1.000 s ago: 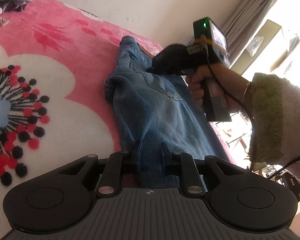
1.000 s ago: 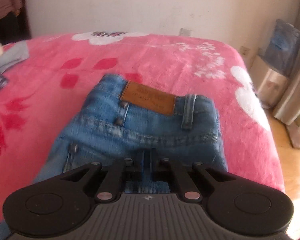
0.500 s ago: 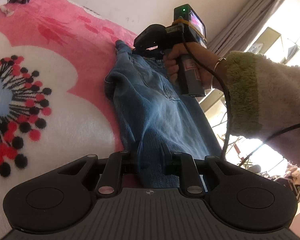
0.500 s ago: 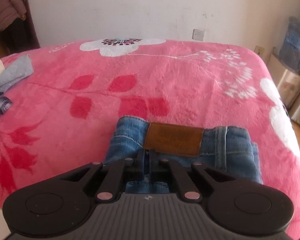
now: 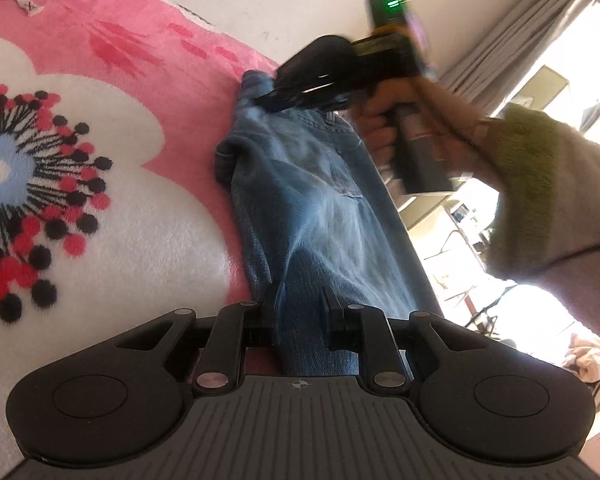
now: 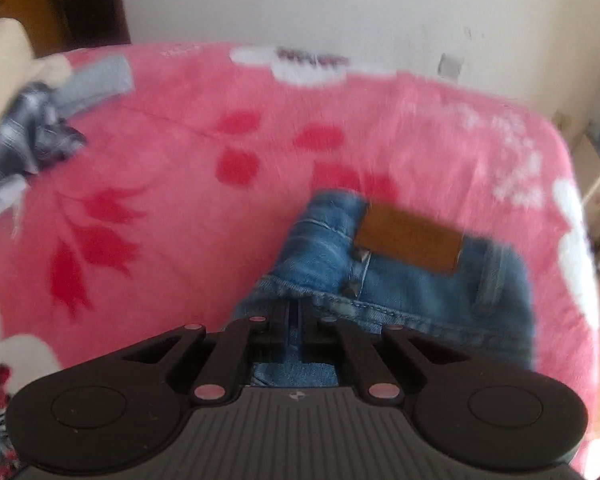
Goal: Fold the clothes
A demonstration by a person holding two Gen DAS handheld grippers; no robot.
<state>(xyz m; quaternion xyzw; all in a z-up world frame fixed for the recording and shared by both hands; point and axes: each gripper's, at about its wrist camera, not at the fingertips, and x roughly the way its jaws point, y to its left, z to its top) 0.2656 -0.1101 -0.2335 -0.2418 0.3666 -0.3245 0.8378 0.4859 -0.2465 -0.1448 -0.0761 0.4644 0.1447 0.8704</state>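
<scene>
Plainly, jeans [image 6: 412, 300] on pink blanket [image 6: 180, 168], brown patch [image 6: 410, 242] unreadable, both grippers [image 5: 300, 312] [image 6: 296, 320] pinching denim.

In the left wrist view we see the jeans [image 5: 316, 208] lying on the blanket [image 5: 148, 220], stretched from 6 o'clock toward 12 o'clock. The left gripper [image 5: 300, 314] is at their near end, with cloth between its fingers. The right gripper [image 5: 296, 92] is at their far end, at 12 o'clock, and the hand [image 5: 384, 128] holding it is at 2 o'clock. In the right wrist view we find a heap of clothes [image 6: 40, 136] on the blanket at 10 o'clock, well apart from the jeans, and the wall [image 6: 340, 4] behind the bed.
</scene>
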